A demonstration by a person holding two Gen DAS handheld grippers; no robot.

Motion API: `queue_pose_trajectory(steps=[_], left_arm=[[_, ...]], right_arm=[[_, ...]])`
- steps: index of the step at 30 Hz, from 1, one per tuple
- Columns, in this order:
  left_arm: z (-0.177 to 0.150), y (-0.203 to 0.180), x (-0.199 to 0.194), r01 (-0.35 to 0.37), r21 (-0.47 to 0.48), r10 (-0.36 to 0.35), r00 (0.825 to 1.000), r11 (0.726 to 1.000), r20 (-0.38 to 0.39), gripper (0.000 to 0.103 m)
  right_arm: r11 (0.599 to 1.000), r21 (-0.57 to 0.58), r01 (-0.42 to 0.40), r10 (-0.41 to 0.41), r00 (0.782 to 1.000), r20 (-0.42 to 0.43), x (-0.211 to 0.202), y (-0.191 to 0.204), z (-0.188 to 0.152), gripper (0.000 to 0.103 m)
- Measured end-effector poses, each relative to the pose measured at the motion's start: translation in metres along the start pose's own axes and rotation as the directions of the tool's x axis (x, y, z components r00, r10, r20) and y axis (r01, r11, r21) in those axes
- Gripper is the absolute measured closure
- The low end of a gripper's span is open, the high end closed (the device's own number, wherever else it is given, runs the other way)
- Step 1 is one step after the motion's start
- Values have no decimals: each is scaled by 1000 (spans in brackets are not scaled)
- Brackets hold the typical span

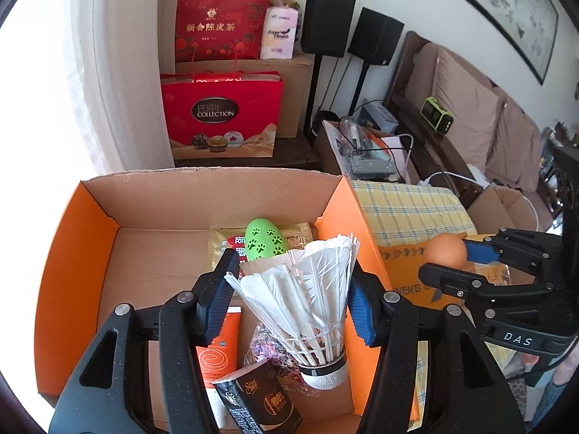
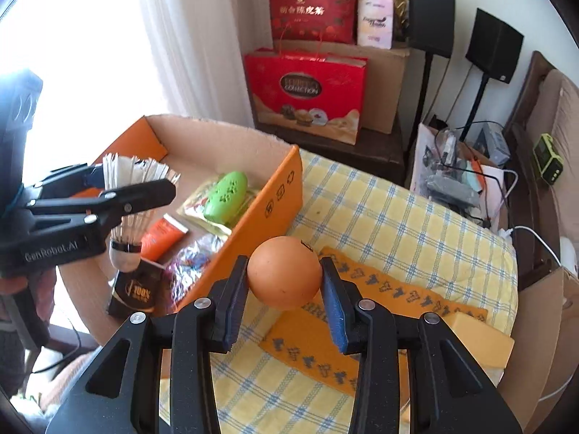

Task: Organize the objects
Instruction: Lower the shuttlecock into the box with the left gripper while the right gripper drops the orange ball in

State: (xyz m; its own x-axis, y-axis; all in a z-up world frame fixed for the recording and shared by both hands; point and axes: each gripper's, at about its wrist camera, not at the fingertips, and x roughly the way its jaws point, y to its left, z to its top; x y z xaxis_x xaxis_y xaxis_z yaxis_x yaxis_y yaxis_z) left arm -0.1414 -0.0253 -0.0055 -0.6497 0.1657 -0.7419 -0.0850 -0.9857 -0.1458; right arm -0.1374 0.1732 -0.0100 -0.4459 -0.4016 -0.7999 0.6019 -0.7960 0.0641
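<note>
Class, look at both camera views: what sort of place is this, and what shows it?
Probably a home living room: a cushioned sofa, a framed painting on the wall, and red gift bags stacked by the curtain.

From my end this is clearly somebody's living room: a brown cushioned sofa [image 1: 466, 115], a framed painting [image 1: 506, 7] on the wall, two speakers on stands [image 1: 347, 29], sheer curtains [image 1: 119, 65], plus red gift bags [image 1: 220, 115] stacked on cardboard boxes.
</note>
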Motion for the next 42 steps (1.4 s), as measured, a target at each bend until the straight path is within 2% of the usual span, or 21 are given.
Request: queue_pose_trajectory(steps=[6, 14, 19, 24, 31, 36, 42], left_arm=[[-7, 1, -11, -73, 31, 72, 997, 997, 41, 50], [-11, 16, -16, -88, 13, 87, 995, 996, 40, 50], [-9, 25, -16, -89, 11, 89, 996, 996, 31, 50], [-6, 34, -3, -75, 12, 76, 997, 997, -24, 50], [-9, 41, 29, -74, 18, 75, 990, 997, -119, 49], [-11, 42, 40, -43, -12, 41, 984, 999, -171, 44], [-11, 42, 40, -12, -23, 7, 981, 1000, -195, 36]], right_arm=[[996, 88, 22, -28, 997, 68, -7, 9, 1, 64], [987, 161, -14, -7, 991, 131, -12, 27, 8, 64], [987, 160, -29, 8, 992, 130, -6, 43, 15, 64], [988, 144, -53, 38, 994, 103, 10, 57, 16, 64], [993, 105, -56, 50, 997, 61, 30, 70, 10, 64], [997, 73, -21, 18, 999, 47, 34, 74, 4, 64], [999, 32, -34, 33, 999, 29, 23, 77, -5, 64]])
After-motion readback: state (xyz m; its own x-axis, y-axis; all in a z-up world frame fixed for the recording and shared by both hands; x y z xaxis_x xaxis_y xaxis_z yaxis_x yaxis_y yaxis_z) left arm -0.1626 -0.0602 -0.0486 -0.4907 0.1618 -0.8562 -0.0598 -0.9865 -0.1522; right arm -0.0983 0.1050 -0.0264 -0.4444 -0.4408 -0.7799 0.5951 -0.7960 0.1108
